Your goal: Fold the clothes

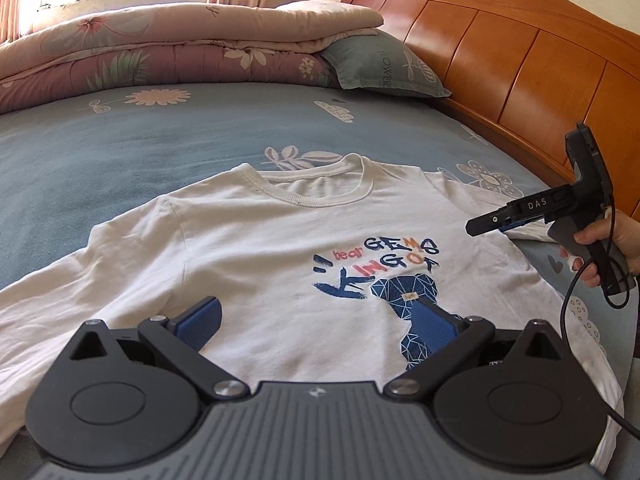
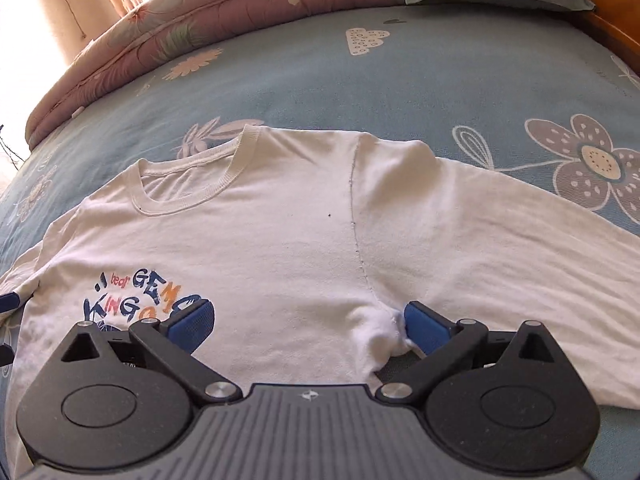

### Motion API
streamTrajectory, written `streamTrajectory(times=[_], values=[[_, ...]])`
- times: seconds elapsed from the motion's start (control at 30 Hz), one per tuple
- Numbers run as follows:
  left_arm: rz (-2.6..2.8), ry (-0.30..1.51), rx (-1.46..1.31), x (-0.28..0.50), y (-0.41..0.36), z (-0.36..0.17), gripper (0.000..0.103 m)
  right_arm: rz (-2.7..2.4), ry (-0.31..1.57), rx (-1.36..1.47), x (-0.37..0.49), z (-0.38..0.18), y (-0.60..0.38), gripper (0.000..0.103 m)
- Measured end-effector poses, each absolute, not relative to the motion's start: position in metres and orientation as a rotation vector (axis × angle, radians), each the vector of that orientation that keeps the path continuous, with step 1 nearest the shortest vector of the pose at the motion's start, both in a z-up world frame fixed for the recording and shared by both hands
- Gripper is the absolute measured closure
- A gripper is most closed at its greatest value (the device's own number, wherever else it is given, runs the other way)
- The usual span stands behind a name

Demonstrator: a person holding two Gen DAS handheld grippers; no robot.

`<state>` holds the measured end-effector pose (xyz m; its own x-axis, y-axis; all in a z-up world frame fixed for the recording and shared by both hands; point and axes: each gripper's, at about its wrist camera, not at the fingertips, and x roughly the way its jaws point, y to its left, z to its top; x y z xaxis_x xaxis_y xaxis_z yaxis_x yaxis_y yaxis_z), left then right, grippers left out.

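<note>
White long-sleeve T-shirt (image 1: 256,248) spread flat, print up, mid-bed toward headboard (image 1: 520,64) side. Left gripper (image 1: 320,320), right gripper (image 2: 308,324) both wide, empty. Probably folding not begun; next, pinch right sleeve (image 2: 500,248) near armpit.

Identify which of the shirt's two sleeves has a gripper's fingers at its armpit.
The shirt's sleeve on the right: the right gripper straddles its armpit; the other lies untouched.
</note>
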<state>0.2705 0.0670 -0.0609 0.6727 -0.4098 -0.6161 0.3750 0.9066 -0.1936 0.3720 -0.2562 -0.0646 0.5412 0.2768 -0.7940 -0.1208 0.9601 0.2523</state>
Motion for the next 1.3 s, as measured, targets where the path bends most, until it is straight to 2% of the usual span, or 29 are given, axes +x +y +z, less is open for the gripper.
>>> streamTrajectory(times=[0.23,0.43,0.53,0.67,0.87,1.0,1.2,1.3], values=[[-0.457,0.71,-0.053,0.269,0.064,-0.062,0.002,0.185,0.829,0.115,0.38,-0.042,-0.241,0.0],[-0.452,0.722,-0.052,0.272,0.062,-0.066,0.002,0.009,0.872,0.167,0.437,-0.08,-0.26,0.0],[-0.453,0.734,-0.053,0.275,0.061,-0.07,0.002,-0.034,0.86,0.176,0.446,-0.079,-0.267,0.0],[-0.448,0.737,-0.054,0.276,0.061,-0.072,0.002,0.075,0.831,0.268,0.413,-0.056,-0.263,0.0],[-0.446,0.714,-0.044,0.271,0.059,-0.064,0.002,0.266,0.871,0.246,0.357,-0.059,-0.239,0.0],[-0.459,0.705,-0.039,0.269,0.055,-0.062,0.002,0.172,0.878,0.198,0.327,-0.065,-0.241,0.0],[-0.449,0.717,-0.031,0.273,0.051,-0.07,0.002,0.295,0.765,0.025,0.282,-0.054,-0.192,0.0],[-0.44,0.745,-0.028,0.278,0.048,-0.081,0.002,0.301,0.808,-0.048,0.284,-0.073,-0.174,0.0]])
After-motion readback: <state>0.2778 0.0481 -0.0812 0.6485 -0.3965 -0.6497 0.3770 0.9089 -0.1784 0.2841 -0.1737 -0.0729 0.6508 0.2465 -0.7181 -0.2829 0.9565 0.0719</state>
